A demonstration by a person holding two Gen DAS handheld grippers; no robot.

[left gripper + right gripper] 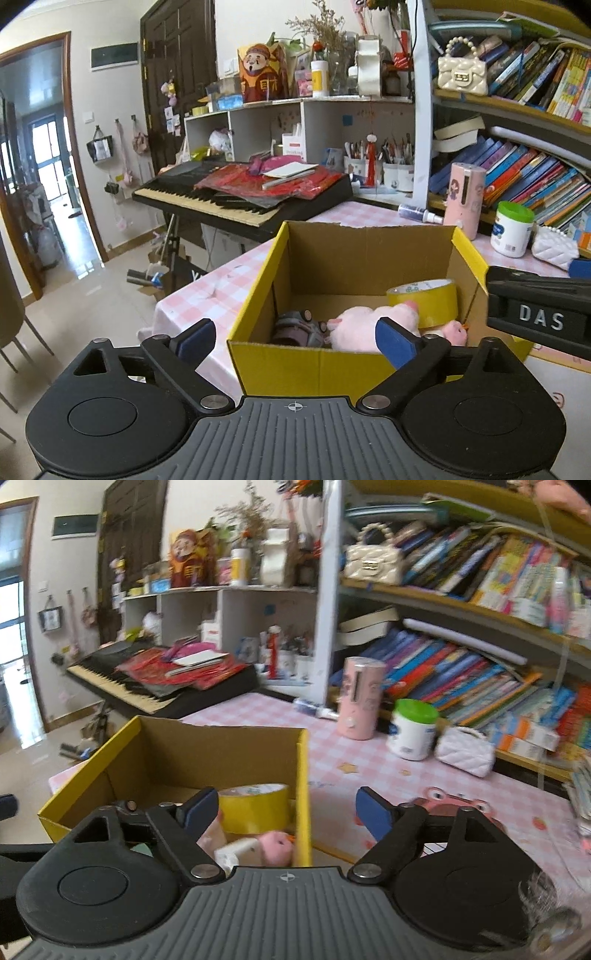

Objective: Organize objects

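A yellow cardboard box (314,365) stands open on the pink checked table (207,291). Inside lie a pink plush pig (365,328), a yellow tape roll (424,299) and a grey toy (295,326). My left gripper (295,341) is open and empty, just in front of the box's near wall. My right gripper (284,810) is open and empty over the box's right wall (303,794); its body shows at the right of the left wrist view (539,314). The tape roll (255,806) and the pig (275,847) show below it.
On the table to the right stand a pink cylinder (360,698), a white jar with a green lid (412,729), a white quilted purse (463,751) and a pink frog toy (456,803). Bookshelves (480,657) rise behind. A keyboard (221,199) stands beyond the table's far-left edge.
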